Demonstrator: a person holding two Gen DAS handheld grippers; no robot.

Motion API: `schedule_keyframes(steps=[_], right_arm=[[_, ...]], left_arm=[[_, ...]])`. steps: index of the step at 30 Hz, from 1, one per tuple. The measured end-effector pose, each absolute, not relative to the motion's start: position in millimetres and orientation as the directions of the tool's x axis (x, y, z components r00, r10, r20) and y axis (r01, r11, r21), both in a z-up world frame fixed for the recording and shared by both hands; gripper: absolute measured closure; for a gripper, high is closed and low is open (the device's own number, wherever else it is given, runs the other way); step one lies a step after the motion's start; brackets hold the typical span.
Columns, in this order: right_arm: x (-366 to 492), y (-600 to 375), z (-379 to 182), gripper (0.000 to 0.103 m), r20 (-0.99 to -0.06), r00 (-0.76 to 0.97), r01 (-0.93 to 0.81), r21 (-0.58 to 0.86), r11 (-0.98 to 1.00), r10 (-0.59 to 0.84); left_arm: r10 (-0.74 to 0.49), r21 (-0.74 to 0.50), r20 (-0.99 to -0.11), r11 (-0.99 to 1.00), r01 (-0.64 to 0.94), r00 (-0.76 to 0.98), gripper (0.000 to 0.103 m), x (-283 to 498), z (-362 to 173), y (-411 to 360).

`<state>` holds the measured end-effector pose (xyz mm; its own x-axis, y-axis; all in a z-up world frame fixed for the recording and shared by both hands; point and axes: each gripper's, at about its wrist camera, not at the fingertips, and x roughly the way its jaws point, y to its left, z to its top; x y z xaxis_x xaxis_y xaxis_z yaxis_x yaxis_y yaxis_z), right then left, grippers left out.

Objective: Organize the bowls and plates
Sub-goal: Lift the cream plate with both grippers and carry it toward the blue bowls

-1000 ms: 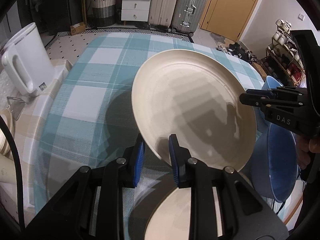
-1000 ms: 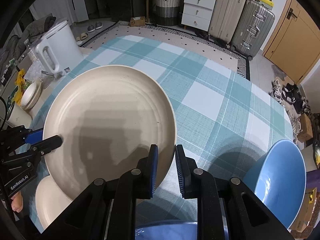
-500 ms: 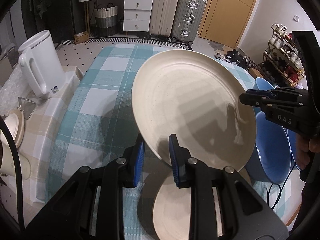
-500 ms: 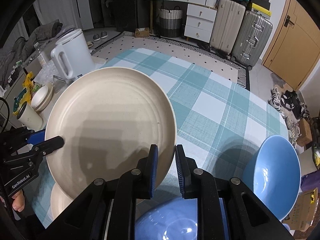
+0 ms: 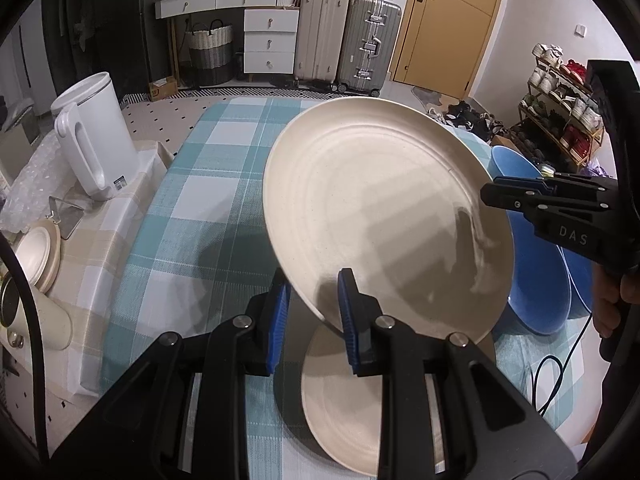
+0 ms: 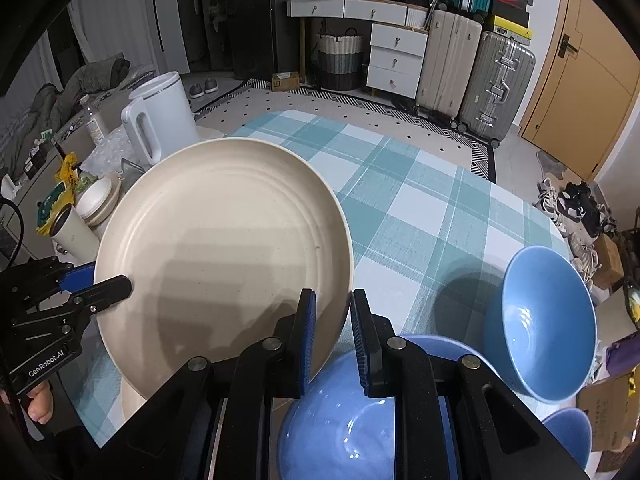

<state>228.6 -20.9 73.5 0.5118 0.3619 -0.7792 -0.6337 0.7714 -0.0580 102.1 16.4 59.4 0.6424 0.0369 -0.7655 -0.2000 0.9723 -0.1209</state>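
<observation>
Both the left hand-held gripper point(image 5: 312, 300) and the right hand-held gripper point(image 6: 331, 320) pinch the rim of the large cream plate point(image 5: 384, 216), raised above the counter point(image 5: 208, 200).

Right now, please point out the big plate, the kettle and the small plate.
big plate point(image 5: 384, 200), left wrist view, middle of its face
kettle point(image 6: 164, 108), right wrist view, body
small plate point(image 5: 344, 400), left wrist view, bare face

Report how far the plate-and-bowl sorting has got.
Done: nothing visibly stacked yet. In hand: both the left gripper and right gripper clamp the large cream plate, lifted above a smaller cream plate on the table. Left: setting it down, and three blue bowls remain loose.
</observation>
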Motion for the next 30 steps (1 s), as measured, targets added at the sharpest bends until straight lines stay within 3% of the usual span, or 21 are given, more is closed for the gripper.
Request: schedule_keyframes(steps=[30], right_arm=[[143, -37, 69, 0.084, -0.724, 0.545, -0.627, -0.018, 0.779, 0.422]], left_arm=[[-0.003, -0.133, -0.768, 0.979, -0.155, 0.640, 0.082, 34, 39, 16]])
